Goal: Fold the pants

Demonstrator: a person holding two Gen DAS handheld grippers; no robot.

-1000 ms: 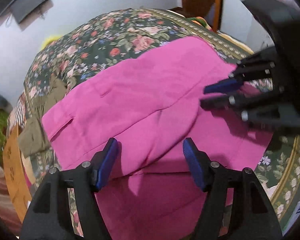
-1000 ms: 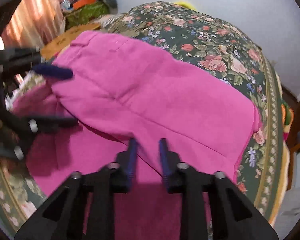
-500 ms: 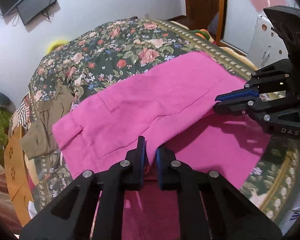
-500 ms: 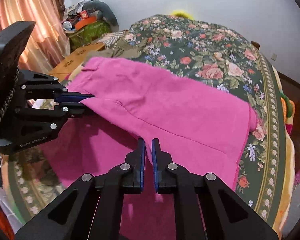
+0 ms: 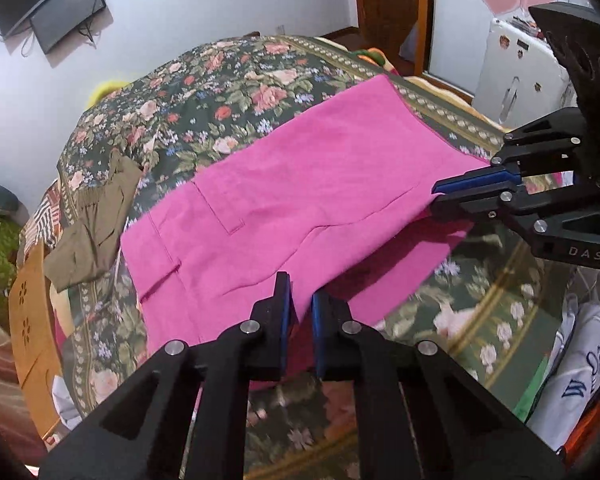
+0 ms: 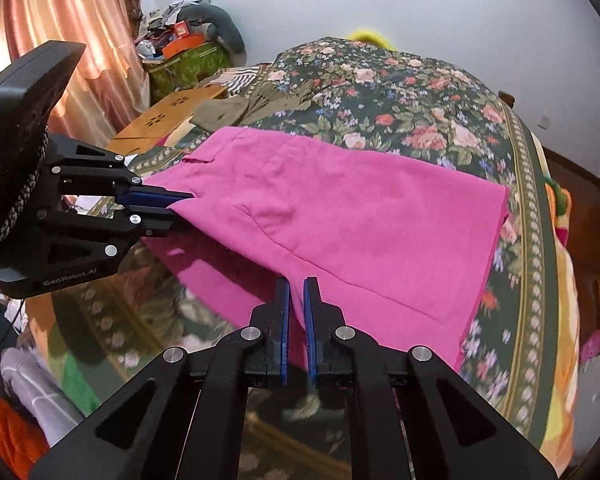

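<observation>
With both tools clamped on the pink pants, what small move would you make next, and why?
Probably carry both tools forward together, laying the lifted edge over the far half. The left tool and right tool each pinch the near edge of the pink pants, raised off the floral bedspread, with a lower layer underneath.

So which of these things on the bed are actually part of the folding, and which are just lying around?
Part of the job:
- pink pants, near edge lifted
- left gripper, shut on the pants
- right gripper, shut on the pants

Just lying about:
- olive garment
- floral bedspread
- wall screen
- clutter pile by the curtain
</observation>
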